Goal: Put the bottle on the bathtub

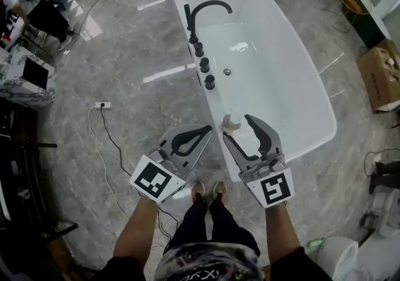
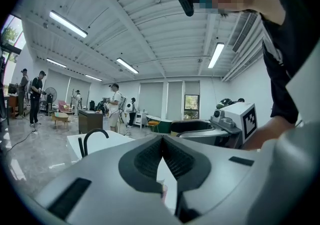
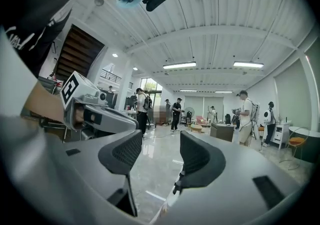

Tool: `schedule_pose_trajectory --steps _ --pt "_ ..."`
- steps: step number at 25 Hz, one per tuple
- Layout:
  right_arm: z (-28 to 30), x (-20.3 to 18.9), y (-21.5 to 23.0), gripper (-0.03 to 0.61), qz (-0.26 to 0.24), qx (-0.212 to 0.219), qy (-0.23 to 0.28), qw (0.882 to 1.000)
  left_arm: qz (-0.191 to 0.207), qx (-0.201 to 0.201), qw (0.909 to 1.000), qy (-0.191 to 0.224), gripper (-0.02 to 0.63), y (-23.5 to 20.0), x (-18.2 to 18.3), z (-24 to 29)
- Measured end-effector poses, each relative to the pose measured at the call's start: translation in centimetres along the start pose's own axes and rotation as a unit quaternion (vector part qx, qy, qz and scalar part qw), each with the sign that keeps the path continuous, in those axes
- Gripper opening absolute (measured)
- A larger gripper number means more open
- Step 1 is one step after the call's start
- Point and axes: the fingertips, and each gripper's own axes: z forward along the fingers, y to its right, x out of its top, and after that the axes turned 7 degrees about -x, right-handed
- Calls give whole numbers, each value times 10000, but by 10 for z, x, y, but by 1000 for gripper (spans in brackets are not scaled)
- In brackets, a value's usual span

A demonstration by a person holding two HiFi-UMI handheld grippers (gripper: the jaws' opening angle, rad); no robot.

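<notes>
**Site check: bottle on tub rim, both claws empty**

Container: a white freestanding bathtub [image 1: 312,95], a glossy, smooth, rounded rectangle, stands on the floor [image 1: 125,55]. A small round drain [image 1: 227,72] shows in its basin. On its left rim stand a matt black arched faucet [image 1: 206,6] and a row of black cylindrical knobs [image 1: 204,64].

Task item: the bottle [image 1: 230,126], small and cream-coloured, stands on the tub's near rim at the left corner. Its material cannot be determined.

Right claw [image 1: 235,125]: the jaws stand wide apart and hold nothing. From the head view the bottle appears in the gap between its tips. The right gripper view shows only floor between the dark ribbed pads.

Left claw [image 1: 208,128]: the jaw tips meet and nothing is held. It hangs over the floor just left of the tub's near corner. The left gripper view confirms that the ribbed pads touch at the tips.

Surroundings: the floor is polished grey marbled tile with reflections. A white power strip [image 1: 103,105] with a dark cable lies on it left of the tub. A brown cardboard box [image 1: 381,77] sits to the right.
</notes>
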Motion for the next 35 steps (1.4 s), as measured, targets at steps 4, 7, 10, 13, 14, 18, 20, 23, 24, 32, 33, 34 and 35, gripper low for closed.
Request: schedule_pose_trajectory --steps 4,7,10,13,14,18,20,23,24,32,33,34,35 --pt "-15 20 -8 242 -79 20 -21 10000 18 -26 10000 -3 13 13 17 -9" --pt "-24 36 -14 242 -75 54 6 10000 27 -31 10000 -56 12 23 28 -17" --pt "-39 55 -20 242 -4 81 67 9999 67 -32 9997 -222 12 36 36 -28" --pt "-52 70 -25 242 46 105 105 9999 108 -15 9996 -279 13 47 45 -38" --pt "-56 74 -27 242 58 115 129 9998 121 -2 9996 -239 12 49 50 -41" --pt "-70 86 -35 241 134 174 145 9997 118 28 9997 -220 13 61 63 -48" --pt "-78 92 -36 238 96 200 127 9997 110 46 9997 -207 13 66 69 -51" --pt "-85 97 -34 228 27 213 137 9997 150 61 9996 -213 13 72 72 -53" --pt "-87 99 -34 220 15 213 151 9997 146 61 9997 -205 13 74 73 -54" --pt "-99 107 -43 179 -99 215 173 9996 154 36 9997 -189 13 83 75 -63" --pt "-100 108 -42 165 -116 201 185 9996 156 36 9996 -218 12 83 74 -63" --pt "-101 109 -41 144 -134 185 194 9996 157 33 9996 -246 13 83 73 -64" --pt "-101 109 -41 123 -156 171 194 9995 152 33 9996 -252 12 84 72 -65"
